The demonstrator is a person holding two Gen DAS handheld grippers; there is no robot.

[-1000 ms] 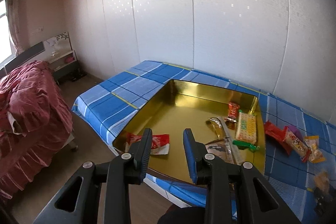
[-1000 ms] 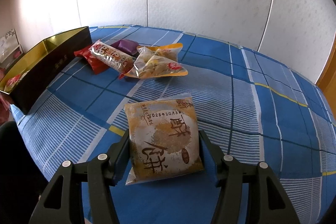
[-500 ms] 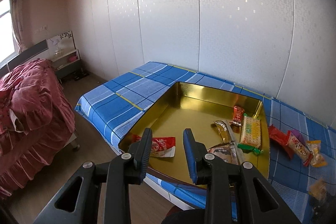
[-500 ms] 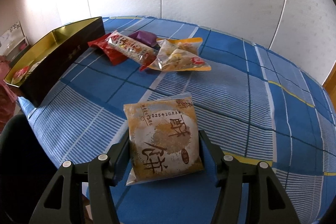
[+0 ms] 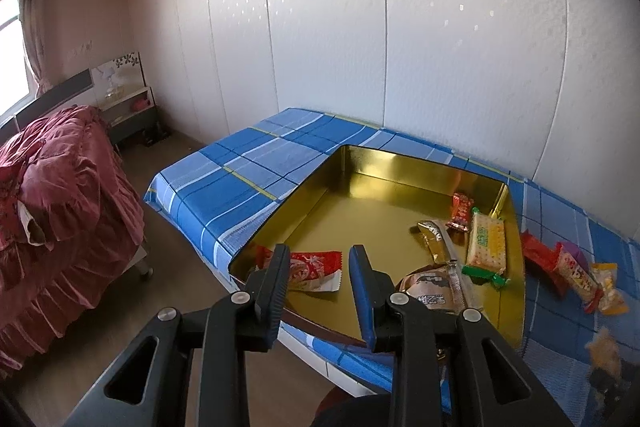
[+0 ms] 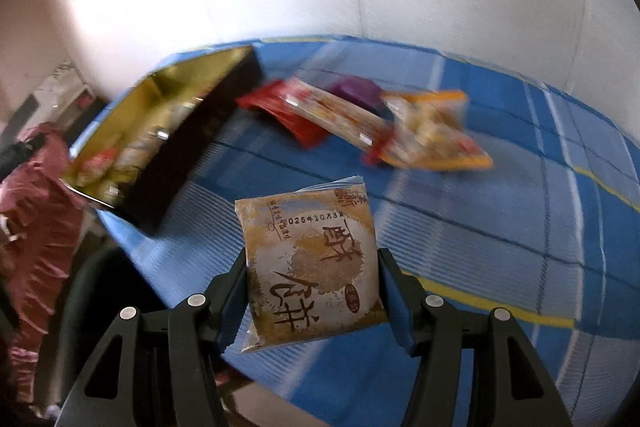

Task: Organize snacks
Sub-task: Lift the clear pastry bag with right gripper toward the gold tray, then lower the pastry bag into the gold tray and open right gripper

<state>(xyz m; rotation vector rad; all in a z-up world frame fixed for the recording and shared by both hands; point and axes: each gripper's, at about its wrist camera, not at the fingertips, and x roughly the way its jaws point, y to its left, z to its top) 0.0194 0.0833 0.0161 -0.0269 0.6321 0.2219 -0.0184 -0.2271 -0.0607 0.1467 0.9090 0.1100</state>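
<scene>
My right gripper (image 6: 312, 267) is shut on a tan pastry packet (image 6: 308, 259) with brown characters and holds it in the air above the blue checked table (image 6: 500, 227). A gold tin tray (image 5: 360, 215) holds several snacks: a red packet (image 5: 316, 265), a green-ended cracker pack (image 5: 486, 241), a gold stick (image 5: 436, 241) and a brown packet (image 5: 428, 291). The tray also shows in the right wrist view (image 6: 200, 131), far left. My left gripper (image 5: 320, 271) is open and empty, above the tray's near edge. Loose snacks (image 6: 360, 123) lie right of the tray.
A bed with a red ruffled cover (image 5: 52, 187) stands left of the table, with brown floor (image 5: 168, 291) between. White wall panels (image 5: 400, 27) back the table. A small shelf (image 5: 128, 107) sits in the far left corner.
My right gripper has risen with the pastry packet and swung left towards the tray; that view is now blurred. My left gripper has drawn back and up a little, staying open.
</scene>
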